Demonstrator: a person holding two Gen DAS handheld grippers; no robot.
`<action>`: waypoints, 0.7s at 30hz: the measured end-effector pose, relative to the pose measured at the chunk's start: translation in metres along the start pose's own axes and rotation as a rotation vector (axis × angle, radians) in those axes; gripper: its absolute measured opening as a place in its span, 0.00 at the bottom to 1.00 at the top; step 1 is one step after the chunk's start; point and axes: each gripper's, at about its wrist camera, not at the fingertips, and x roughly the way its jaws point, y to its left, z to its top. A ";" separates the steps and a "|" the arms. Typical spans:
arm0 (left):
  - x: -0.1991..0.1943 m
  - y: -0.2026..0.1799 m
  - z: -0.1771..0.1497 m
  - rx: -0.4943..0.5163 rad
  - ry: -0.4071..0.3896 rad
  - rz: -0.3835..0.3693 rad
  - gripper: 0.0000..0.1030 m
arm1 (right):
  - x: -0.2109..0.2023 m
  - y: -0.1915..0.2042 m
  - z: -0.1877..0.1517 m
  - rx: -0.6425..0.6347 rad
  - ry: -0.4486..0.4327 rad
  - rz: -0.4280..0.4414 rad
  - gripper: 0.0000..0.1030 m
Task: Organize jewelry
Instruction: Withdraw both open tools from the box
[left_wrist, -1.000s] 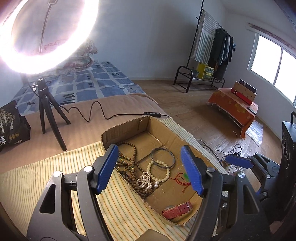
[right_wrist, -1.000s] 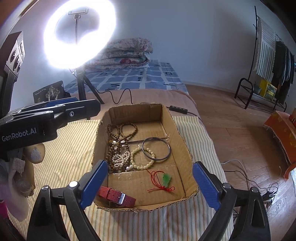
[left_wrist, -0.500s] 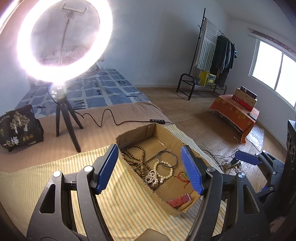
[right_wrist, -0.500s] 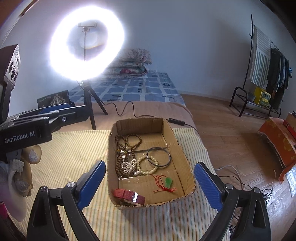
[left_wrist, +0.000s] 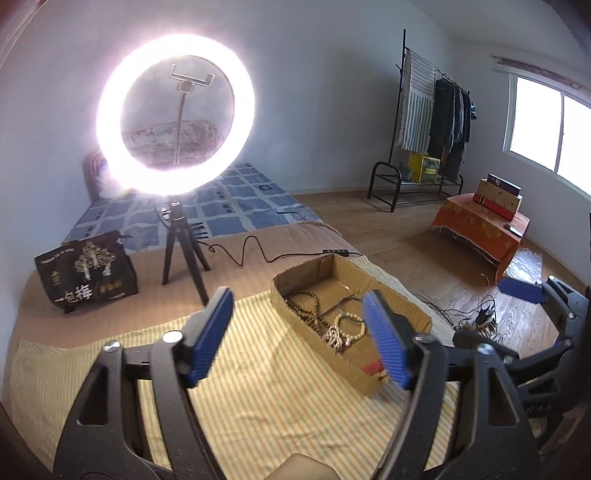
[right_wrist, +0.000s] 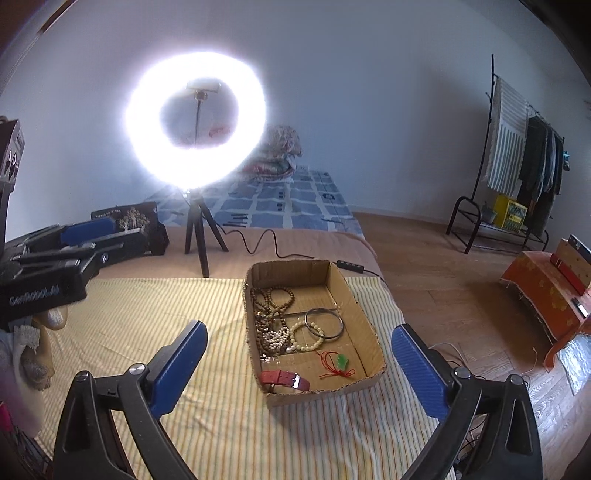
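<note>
Your left claw (left_wrist: 297, 334) is spread wide and grips nothing; it hangs level above the striped cloth (left_wrist: 258, 398), pointing past the box (left_wrist: 402, 306), which sits just to its right. Your right claw (right_wrist: 299, 363) is also spread wide and bare, held above the near end of the box (right_wrist: 365, 328) with the box framed between its blue pads (right_wrist: 417, 369). From the right wrist view your left claw (right_wrist: 86, 225) shows well to the left of the box, raised off the cloth (right_wrist: 147, 321), with your gloved hand (right_wrist: 33, 343) under its black body. From the left wrist view one blue pad (left_wrist: 521, 290) of your right claw shows to the right of the box, over the floor side. All the jewelry lies inside the box: brown beads (right_wrist: 271, 302) along its left wall, pale beads (right_wrist: 306, 338) at the middle, touching the brown ones, a metal bangle (right_wrist: 325, 323) overlapping the pale beads toward the right wall, a red cord with a green pendant (right_wrist: 341, 362) near the front right corner, and a red strap (right_wrist: 284, 380) against the front wall. Behind the box stands a lit ring light (right_wrist: 195, 118) on a tripod, its cable running to a switch (right_wrist: 351, 266) just behind the box's far right corner. A black bag (left_wrist: 86, 271) sits left of the tripod.
</note>
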 end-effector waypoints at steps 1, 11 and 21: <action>-0.007 0.001 -0.002 0.000 -0.004 0.001 0.80 | -0.005 0.003 -0.001 0.001 -0.009 -0.004 1.00; -0.048 -0.004 -0.020 0.061 0.003 0.010 0.81 | -0.045 0.016 -0.002 0.003 -0.058 -0.027 1.00; -0.069 -0.012 -0.025 0.066 0.004 0.040 0.82 | -0.054 0.015 -0.009 0.031 -0.076 -0.046 1.00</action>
